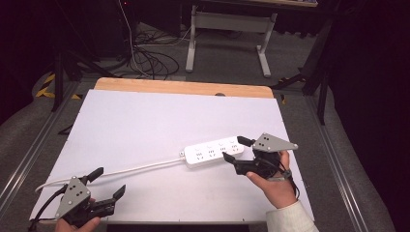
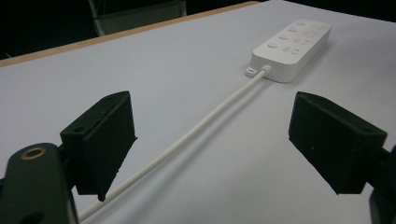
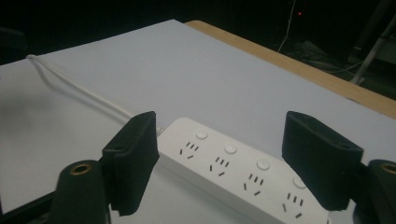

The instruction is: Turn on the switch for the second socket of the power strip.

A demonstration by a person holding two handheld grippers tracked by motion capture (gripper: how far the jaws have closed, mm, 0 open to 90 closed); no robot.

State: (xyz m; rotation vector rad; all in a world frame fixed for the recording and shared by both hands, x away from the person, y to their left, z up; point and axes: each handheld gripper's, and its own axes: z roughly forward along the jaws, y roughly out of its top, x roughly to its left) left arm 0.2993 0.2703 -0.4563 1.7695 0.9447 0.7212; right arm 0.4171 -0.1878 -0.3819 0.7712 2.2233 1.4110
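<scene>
White power strip (image 1: 212,151) lying flat on the white table cover (image 1: 145,121), right of centre and nearer the near edge than the far one, long axis running left to right with a slight rise toward the far right. Four socket groups and four round buttons on its top face, seen close in the right gripper view (image 3: 243,179). White cable (image 1: 125,170) leaving its left end, running left and nearer across the cover to the near-left corner, looping there at the edge. Right gripper (image 1: 233,150) at the strip's right end, held by the right hand (image 1: 273,186), grey three-cornered plate on top; jaws released, standing wide, one tip at the far side of the strip's end and one at the near side, pads not pressing on it. Same spread in the right gripper view, strip passing between the two black jaws with clear gaps on either side. Left gripper (image 1: 109,183) at the near-left corner, well apart from the strip, held by the left hand (image 1: 77,223) at the bottom edge; jaws also released and wide. In the left gripper view, cable (image 2: 196,128) running along the cover between the two jaws and just beside the left one, contact there not clear, strip (image 2: 292,49) farther off at upper right. Bare wooden table edge (image 1: 183,88) along the far side of the cover.
</scene>
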